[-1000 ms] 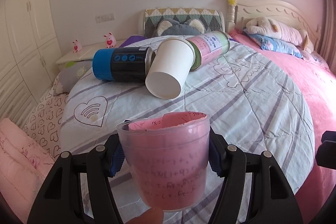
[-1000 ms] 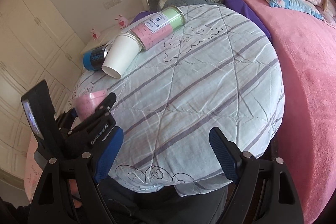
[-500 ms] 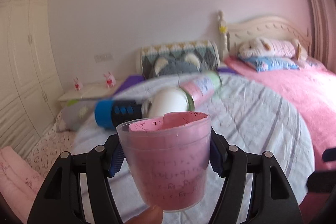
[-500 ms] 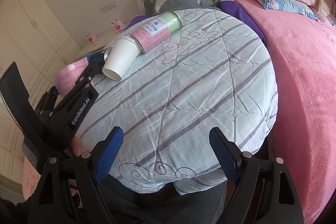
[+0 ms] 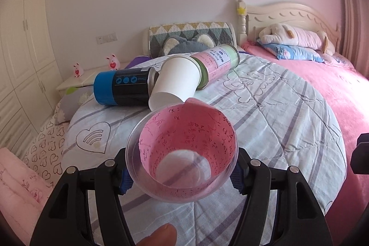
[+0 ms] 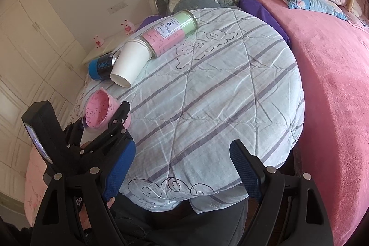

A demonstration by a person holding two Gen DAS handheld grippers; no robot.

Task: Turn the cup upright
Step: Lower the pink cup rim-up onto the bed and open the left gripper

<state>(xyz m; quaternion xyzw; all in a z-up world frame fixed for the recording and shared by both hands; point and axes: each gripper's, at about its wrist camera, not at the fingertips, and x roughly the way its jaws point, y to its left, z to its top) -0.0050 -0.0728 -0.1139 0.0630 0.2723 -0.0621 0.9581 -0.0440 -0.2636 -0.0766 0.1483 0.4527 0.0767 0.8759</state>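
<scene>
Now cup (image 5: pixel 182 153) tipped, mouth toward camera.

Plastic, paper, metal and cloth

Clear glossy plastic cup (image 5: pixel 182 158) lined with matt pink paper; white paper cup (image 5: pixel 176 82), matt; two tins (image 5: pixel 123 90) with shiny metal rims; soft quilted cloth cover (image 6: pixel 219 89); textured blue gripper pads (image 6: pixel 244 168)

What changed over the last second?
The left gripper dipped forward, so its view now looks into the open mouth of the pink-lined clear cup it holds rather than at its side. Unchanged: grip on the cup, right gripper open, white paper cup lying between two cans.
</scene>
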